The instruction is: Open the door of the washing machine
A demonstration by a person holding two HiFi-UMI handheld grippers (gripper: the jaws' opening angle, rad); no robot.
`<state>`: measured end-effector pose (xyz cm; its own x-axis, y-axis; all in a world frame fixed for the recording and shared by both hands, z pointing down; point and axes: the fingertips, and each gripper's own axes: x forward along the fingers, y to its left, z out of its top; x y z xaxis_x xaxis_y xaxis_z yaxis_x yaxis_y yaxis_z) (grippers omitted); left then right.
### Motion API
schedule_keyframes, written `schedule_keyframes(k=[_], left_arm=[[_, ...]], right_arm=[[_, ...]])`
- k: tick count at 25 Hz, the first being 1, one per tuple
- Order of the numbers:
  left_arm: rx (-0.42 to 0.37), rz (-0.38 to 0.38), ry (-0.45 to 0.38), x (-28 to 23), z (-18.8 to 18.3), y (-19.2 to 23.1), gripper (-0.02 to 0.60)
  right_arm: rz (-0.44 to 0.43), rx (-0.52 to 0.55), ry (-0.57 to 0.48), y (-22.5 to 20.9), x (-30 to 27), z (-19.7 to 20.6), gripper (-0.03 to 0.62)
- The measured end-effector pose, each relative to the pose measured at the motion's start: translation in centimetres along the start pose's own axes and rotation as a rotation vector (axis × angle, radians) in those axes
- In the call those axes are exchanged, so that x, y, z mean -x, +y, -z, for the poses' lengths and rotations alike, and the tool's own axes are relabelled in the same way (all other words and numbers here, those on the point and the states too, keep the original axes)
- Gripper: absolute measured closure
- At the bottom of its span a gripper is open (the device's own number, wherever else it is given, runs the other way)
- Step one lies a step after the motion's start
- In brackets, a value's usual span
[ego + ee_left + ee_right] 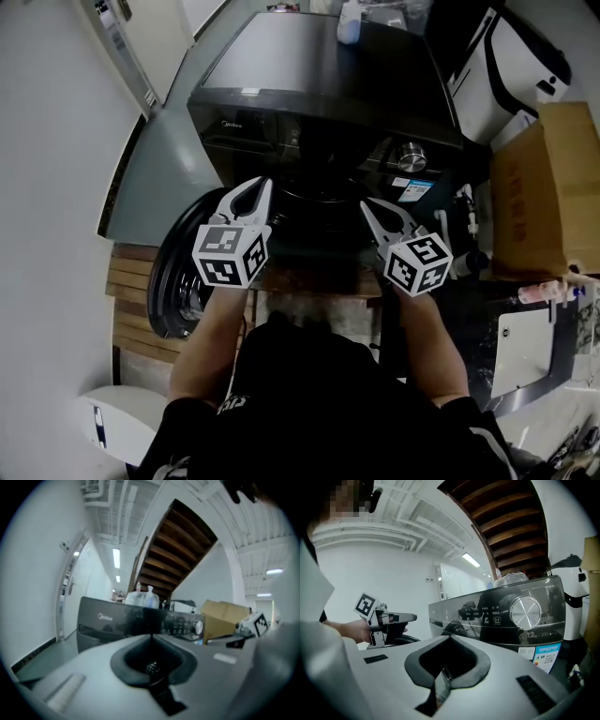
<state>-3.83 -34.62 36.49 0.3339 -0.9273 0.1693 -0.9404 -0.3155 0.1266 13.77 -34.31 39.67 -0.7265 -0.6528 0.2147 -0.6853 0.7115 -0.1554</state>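
Left hand-held gripper (261, 187) and right hand-held gripper (367, 208) are both clenched on nothing, right in front of the washing machine (319, 84). Only the head view shows its door (183, 272) swung open at left. The right gripper view gets the dial (526, 613) up close.

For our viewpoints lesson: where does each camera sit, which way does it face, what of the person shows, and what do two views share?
Head view: on the head, steeply down onto the washing machine; forearms, left gripper, right gripper show.
Left gripper view: rides that gripper, faces the control panel along shut jaws; right gripper at right.
Right gripper view: rides that gripper, faces the dial along shut jaws; left gripper and hand at left.
Shared: both gripper views show the dial.
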Motion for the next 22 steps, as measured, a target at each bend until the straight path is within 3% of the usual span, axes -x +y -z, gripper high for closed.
schedule_keyframes(k=[13,17,22], left_arm=[[-0.003,0.041,-0.036,-1.2,-2.9,2.0,0.560],[0.025,0.046,-0.027,-1.3,-2.8,2.8,0.561],[-0.011,0.036,-0.017,-1.6,-2.3,3.7,0.569]], right_arm=[[0.058,0.134,-0.174,2.6,0.6,-7.1,0.602],[0.123,0.128,-0.201,1.4,1.1,-7.8,0.602],[0.195,0.128,-0.238,-0.6,2.0,-8.3,0.603]])
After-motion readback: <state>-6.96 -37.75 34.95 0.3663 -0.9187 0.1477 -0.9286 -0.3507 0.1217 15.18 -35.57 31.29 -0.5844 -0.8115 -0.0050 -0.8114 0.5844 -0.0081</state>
